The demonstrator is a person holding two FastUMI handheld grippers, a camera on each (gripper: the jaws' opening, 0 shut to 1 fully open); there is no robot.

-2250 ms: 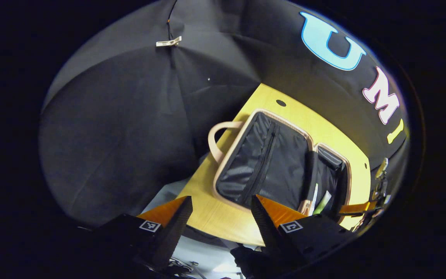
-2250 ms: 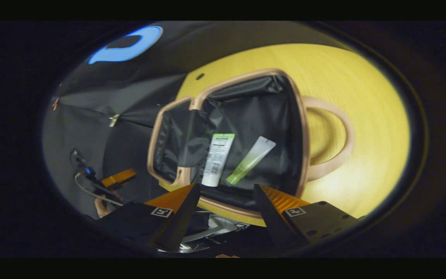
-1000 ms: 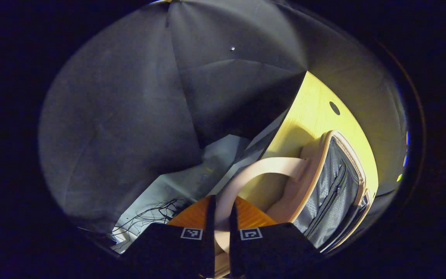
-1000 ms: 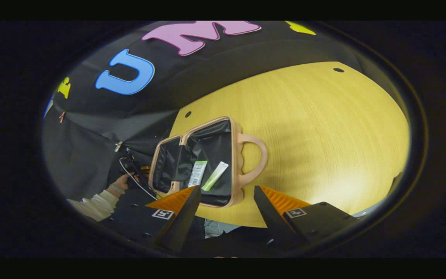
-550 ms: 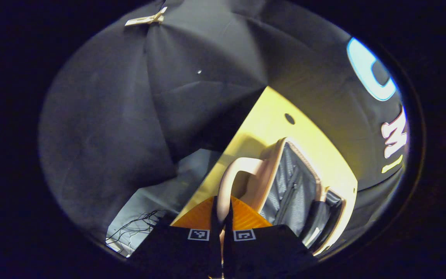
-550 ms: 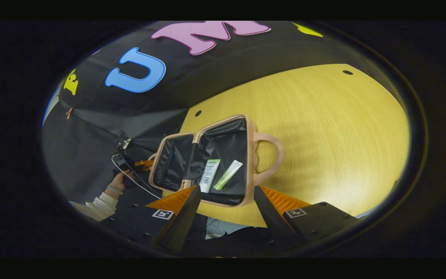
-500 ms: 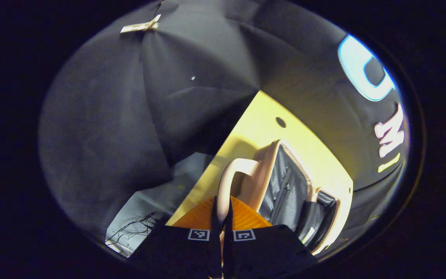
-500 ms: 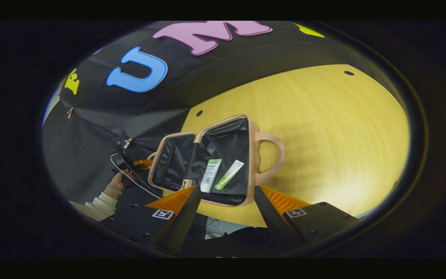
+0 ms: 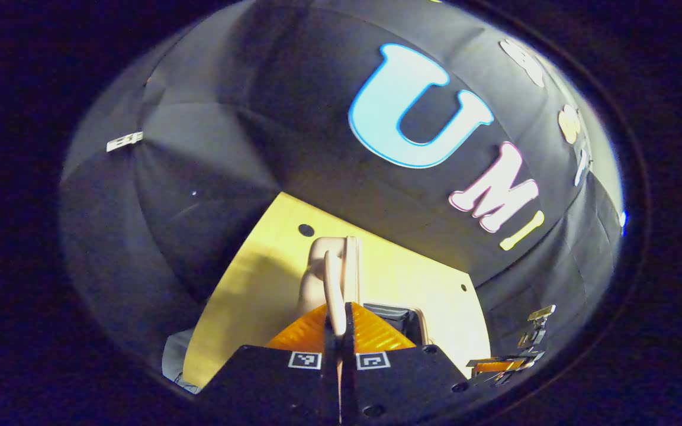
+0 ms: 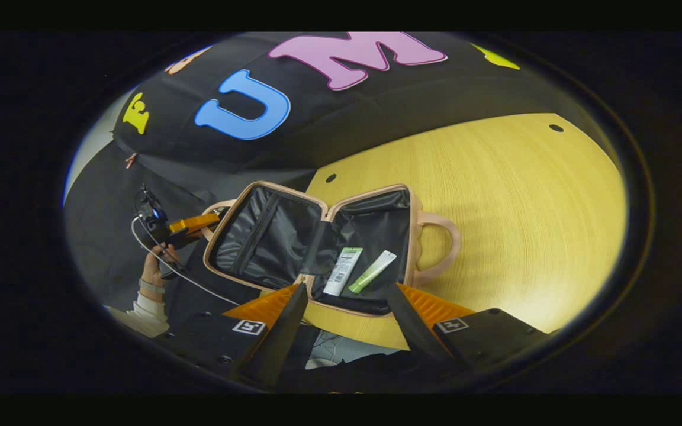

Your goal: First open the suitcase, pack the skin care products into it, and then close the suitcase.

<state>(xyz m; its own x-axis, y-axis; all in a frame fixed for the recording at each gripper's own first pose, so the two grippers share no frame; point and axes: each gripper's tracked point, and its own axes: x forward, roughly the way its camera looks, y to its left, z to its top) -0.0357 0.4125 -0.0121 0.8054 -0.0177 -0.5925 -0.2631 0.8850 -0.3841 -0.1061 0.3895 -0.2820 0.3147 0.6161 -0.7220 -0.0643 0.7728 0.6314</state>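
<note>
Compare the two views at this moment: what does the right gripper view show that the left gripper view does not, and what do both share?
Right gripper view: the suitcase's black lining, open toward the camera, with a white tube and a green tube lying side by side in the half on the table, and a hand holding the left gripper; the right gripper is open.

Left gripper view: the left gripper's fingers pinching the raised half's handle, close up.

Both: the pink suitcase, the yellow table and the black booth wall.
</note>
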